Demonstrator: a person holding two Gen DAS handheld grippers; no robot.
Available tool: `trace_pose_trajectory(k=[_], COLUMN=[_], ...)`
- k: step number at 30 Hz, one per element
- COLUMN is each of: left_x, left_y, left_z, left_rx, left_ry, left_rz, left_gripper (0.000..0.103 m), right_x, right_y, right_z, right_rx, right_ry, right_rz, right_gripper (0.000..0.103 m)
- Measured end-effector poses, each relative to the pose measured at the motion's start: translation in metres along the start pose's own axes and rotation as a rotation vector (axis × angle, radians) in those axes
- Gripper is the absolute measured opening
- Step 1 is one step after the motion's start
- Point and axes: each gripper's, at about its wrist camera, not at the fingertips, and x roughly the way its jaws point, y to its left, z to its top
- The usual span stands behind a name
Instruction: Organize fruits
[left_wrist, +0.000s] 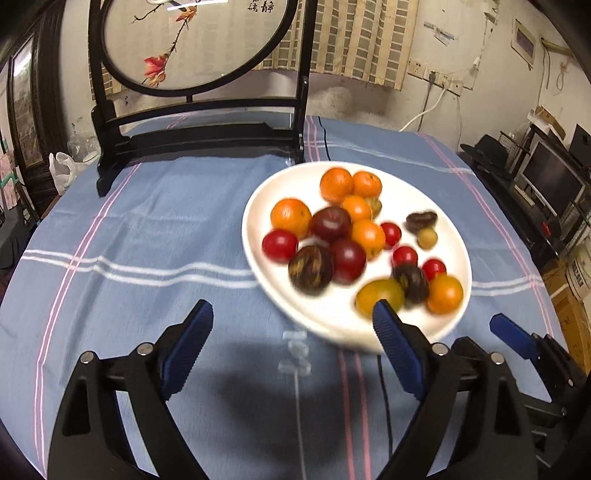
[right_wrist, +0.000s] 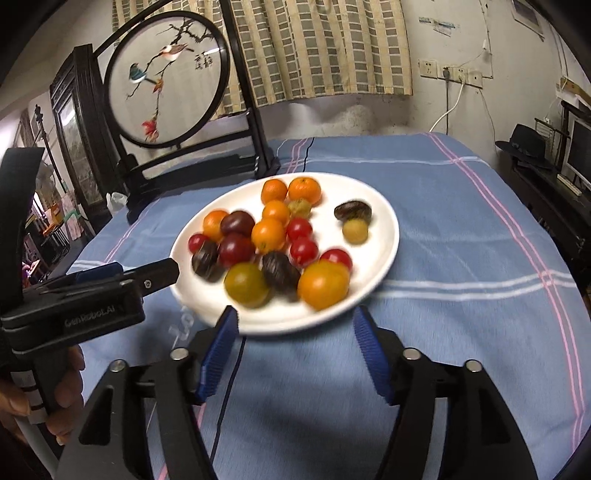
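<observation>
Hovering both grippers, left gripper (left_wrist: 291, 325) and right gripper (right_wrist: 295, 332), fingers spread and holding nothing, I see the fruits (right_wrist: 273, 236) heaped unsorted on the white plate (right_wrist: 384, 236) at my 12 o'clock on the table (right_wrist: 461, 229), within reach.

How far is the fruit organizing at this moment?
All fruits lie mixed on the white plate: oranges, red cherry tomatoes, dark plums. No colour group is gathered. Left gripper and right gripper are open, holding nothing, near the plate's front edge. This fits sorting ahead, or fruits already collected onto one plate.
</observation>
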Motion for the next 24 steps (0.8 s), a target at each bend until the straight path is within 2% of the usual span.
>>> trace_pose_trajectory(k=[8,16,24], left_x=[-0.026,-0.029,-0.019], left_y=[0.003,0.01,0.014], left_z=[-0.04,-0.065,-0.078], left_rx=[0.024,0.006,0.018], left_ry=[-0.006,0.023,0.037], left_rz=[0.005,0.022,0.022], left_gripper=[0.091,0.092,0.093], right_x=[-0.017,-0.021,-0.023], right_y=[0.002,-0.001,-0.007], right_z=[-0.029,-0.049,-0.053], right_rx=[-0.022,-0.058,-0.066], right_ry=[0.022,0.057,0.044], right_rz=[-0.042,-0.063,-0.066], right_gripper=[0.085,0.089,0.089])
